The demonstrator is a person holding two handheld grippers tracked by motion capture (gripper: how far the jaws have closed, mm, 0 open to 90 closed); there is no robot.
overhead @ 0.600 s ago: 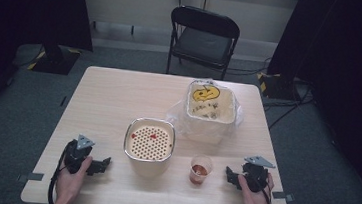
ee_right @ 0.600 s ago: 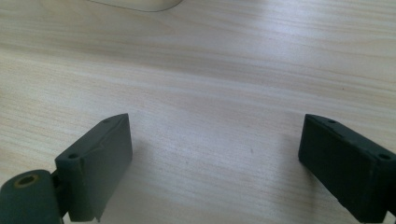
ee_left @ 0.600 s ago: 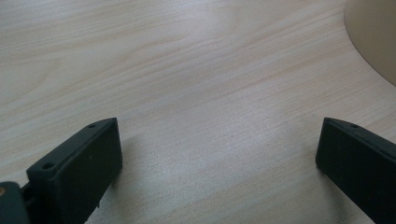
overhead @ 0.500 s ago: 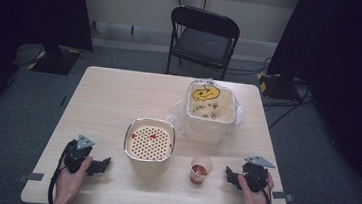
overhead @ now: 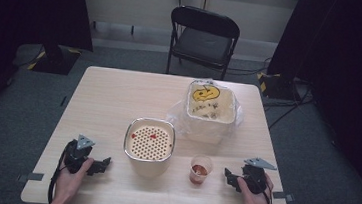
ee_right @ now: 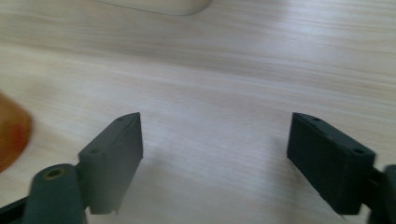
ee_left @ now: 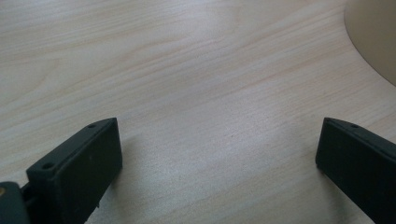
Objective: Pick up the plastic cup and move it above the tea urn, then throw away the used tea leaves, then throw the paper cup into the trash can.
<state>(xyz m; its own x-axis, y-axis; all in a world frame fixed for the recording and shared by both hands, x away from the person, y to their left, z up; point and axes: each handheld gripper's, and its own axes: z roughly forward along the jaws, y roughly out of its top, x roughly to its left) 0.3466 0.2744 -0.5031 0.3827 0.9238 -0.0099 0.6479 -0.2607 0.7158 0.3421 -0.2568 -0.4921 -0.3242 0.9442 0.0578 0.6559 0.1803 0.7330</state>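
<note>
Both grippers, left (overhead: 104,164) and right (overhead: 227,177), rest spread wide and empty on the table (overhead: 119,101), so nothing seems begun: the small cup (overhead: 200,168) stands untouched just beside the right one, near the strainer pot (overhead: 149,145).

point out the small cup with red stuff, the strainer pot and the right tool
small cup (overhead: 200,168), high view, on the red contents inside
strainer pot (overhead: 149,140), high view, on the perforated insert
right tool (overhead: 229,177), high view, between the tips of its open jaws
</note>
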